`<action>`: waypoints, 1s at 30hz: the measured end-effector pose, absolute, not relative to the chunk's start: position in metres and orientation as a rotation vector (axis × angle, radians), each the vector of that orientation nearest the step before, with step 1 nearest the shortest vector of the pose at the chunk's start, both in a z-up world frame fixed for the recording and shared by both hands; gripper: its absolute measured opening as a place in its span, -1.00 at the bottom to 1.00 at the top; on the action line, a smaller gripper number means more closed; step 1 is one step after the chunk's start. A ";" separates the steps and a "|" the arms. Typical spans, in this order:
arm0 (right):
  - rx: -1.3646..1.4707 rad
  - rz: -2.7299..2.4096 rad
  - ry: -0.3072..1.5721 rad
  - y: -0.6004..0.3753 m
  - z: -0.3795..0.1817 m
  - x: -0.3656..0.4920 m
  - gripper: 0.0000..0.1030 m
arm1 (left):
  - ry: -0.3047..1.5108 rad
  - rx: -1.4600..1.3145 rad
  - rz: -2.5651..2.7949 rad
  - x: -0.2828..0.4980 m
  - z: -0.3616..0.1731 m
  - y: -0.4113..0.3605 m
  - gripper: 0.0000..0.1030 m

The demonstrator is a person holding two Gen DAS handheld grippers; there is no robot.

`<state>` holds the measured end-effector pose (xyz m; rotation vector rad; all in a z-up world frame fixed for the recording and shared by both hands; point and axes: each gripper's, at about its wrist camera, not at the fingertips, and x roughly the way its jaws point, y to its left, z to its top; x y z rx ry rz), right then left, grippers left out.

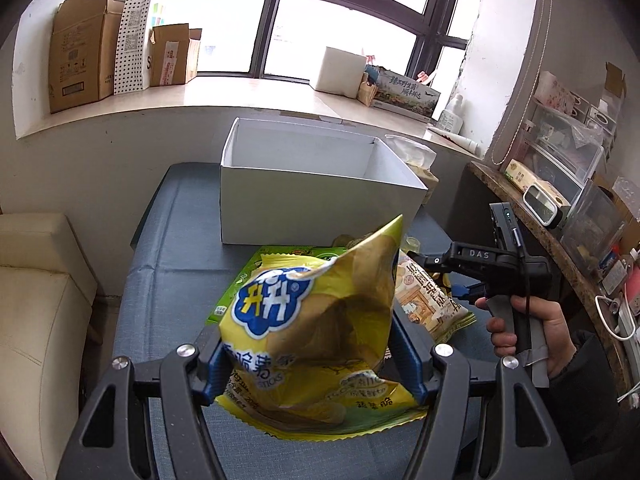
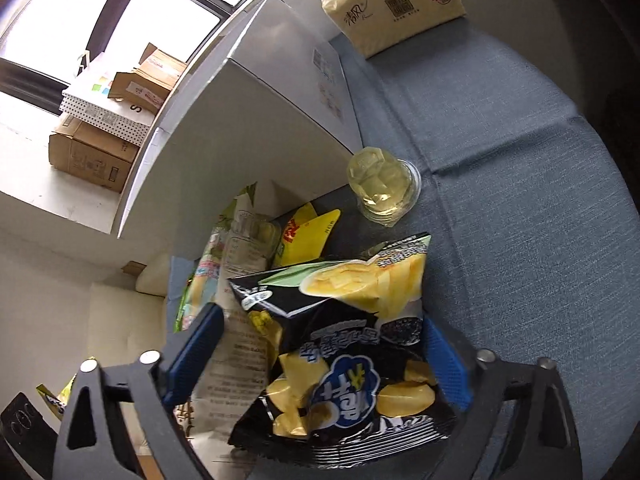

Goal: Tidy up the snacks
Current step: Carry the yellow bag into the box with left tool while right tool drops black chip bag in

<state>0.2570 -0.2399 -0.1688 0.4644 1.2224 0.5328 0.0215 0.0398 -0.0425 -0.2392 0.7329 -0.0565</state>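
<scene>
My left gripper [image 1: 310, 364] is shut on a yellow chip bag [image 1: 316, 320] and holds it above the blue table [image 1: 168, 280], in front of the open white box [image 1: 316, 184]. A green snack pack [image 1: 236, 292] and a beige snack bag [image 1: 432, 300] lie on the table behind it. My right gripper [image 2: 320, 356] brackets a black chip bag [image 2: 348, 356] with its blue pads [image 2: 444, 364] at both sides; the left pad seems slightly off the bag. The right gripper also shows in the left wrist view [image 1: 444, 264] over the beige bag.
A clear jelly cup [image 2: 384, 188] stands by the white box's corner [image 2: 280, 92]. A small yellow pack [image 2: 304, 236] and a clear-wrapped pack [image 2: 240, 248] lie nearby. A tissue pack [image 2: 396, 4] sits behind the box. A cluttered shelf [image 1: 560, 208] is at right, a cream seat [image 1: 40, 300] at left.
</scene>
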 end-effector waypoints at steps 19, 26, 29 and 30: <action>0.249 0.621 0.830 -0.254 -0.039 0.212 0.20 | 0.674 -0.145 -0.047 0.060 0.010 0.033 0.40; 0.255 0.661 0.791 -0.223 -0.007 0.262 0.20 | 0.654 -0.093 -0.019 0.141 0.043 0.048 0.40; 0.242 0.661 0.809 -0.205 0.000 0.293 0.20 | 0.698 -0.076 0.021 0.185 0.041 0.056 0.40; 0.229 0.666 0.811 -0.198 0.002 0.302 0.20 | 0.700 -0.046 0.040 0.198 0.040 0.056 0.40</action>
